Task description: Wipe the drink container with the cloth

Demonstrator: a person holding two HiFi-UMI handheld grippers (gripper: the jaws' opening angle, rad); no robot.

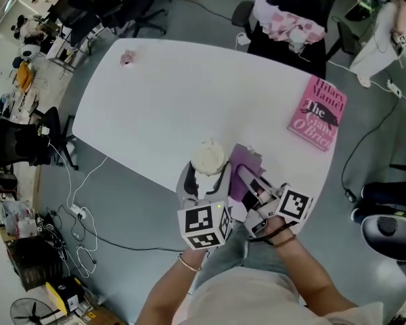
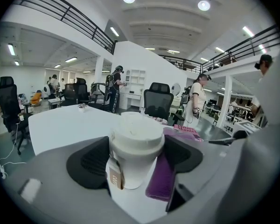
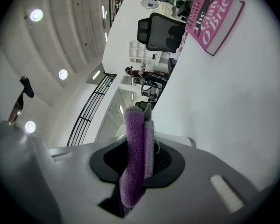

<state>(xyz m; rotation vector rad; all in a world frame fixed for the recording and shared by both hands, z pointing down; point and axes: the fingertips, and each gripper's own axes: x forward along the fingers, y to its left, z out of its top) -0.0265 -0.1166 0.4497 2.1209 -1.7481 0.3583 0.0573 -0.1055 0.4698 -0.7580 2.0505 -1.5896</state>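
Cup point(image 1: 208, 158) in L gripper point(image 2: 136, 154), purple cloth point(image 1: 244, 165) in R gripper point(image 3: 138, 161)

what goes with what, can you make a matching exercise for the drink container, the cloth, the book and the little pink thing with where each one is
1 drink container
2 cloth
3 book
4 small pink object

A lying near the right edge of the table
B between the jaws of the left gripper
C near the table's far left corner
D clamped in the right gripper

Pairs: 1-B, 2-D, 3-A, 4-C
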